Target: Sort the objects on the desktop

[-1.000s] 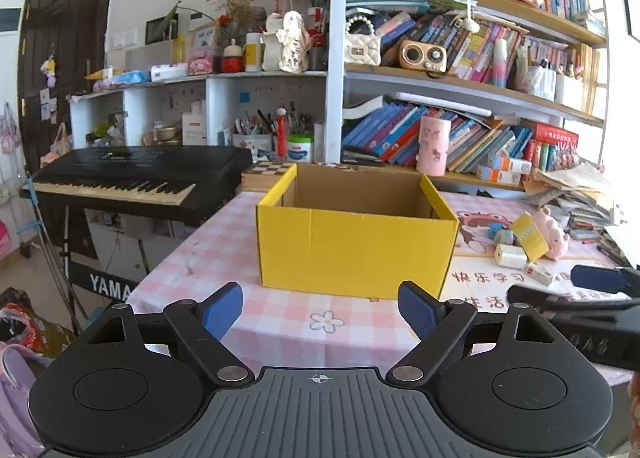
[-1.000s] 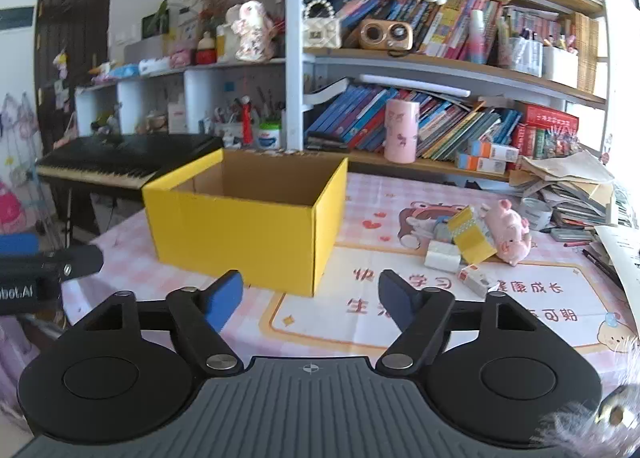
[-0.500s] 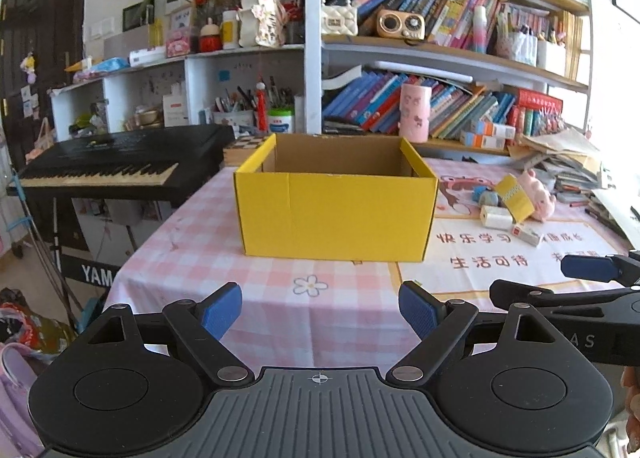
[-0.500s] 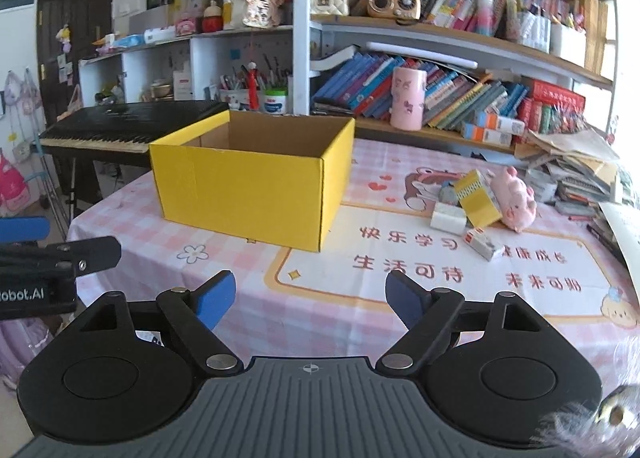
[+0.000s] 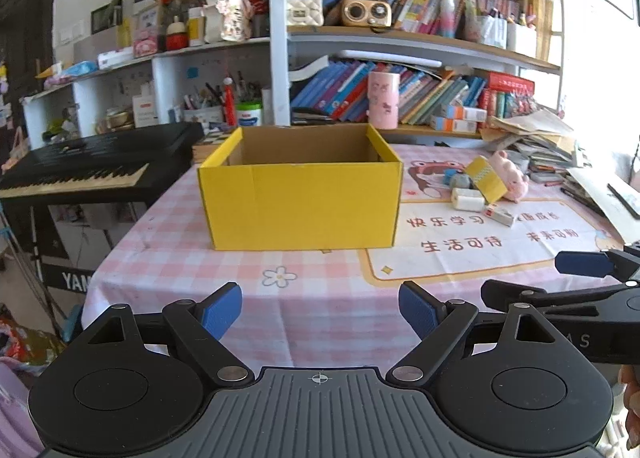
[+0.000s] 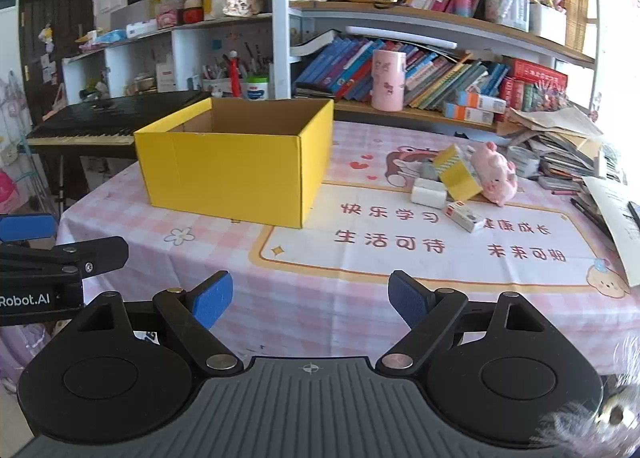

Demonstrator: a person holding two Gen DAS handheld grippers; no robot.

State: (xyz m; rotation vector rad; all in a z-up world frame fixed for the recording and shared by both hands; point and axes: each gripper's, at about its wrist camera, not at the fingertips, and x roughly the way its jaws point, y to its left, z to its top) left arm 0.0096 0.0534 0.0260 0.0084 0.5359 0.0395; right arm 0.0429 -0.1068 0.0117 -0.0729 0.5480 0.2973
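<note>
An open yellow cardboard box [image 5: 300,205] [image 6: 240,165] stands on the pink checked tablecloth, and what I see of its inside is bare. To its right lies a small pile: a pink pig toy [image 6: 496,173] [image 5: 510,173], a small yellow box [image 6: 458,173] [image 5: 486,177], a white roll [image 6: 429,193] [image 5: 467,198] and a small white carton [image 6: 464,215] [image 5: 500,214]. My left gripper [image 5: 320,308] is open and empty, held above the table's near edge. My right gripper [image 6: 310,300] is open and empty, to the right of the left one.
A black keyboard piano [image 5: 92,169] stands left of the table. A shelf full of books [image 6: 420,73] and a pink tin [image 6: 387,79] runs behind. Stacked papers and books [image 6: 560,145] crowd the table's right edge. A printed mat [image 6: 440,234] covers the right half.
Both grippers have drawn back and risen from the box, which now looks smaller and farther. Both stay open and empty.
</note>
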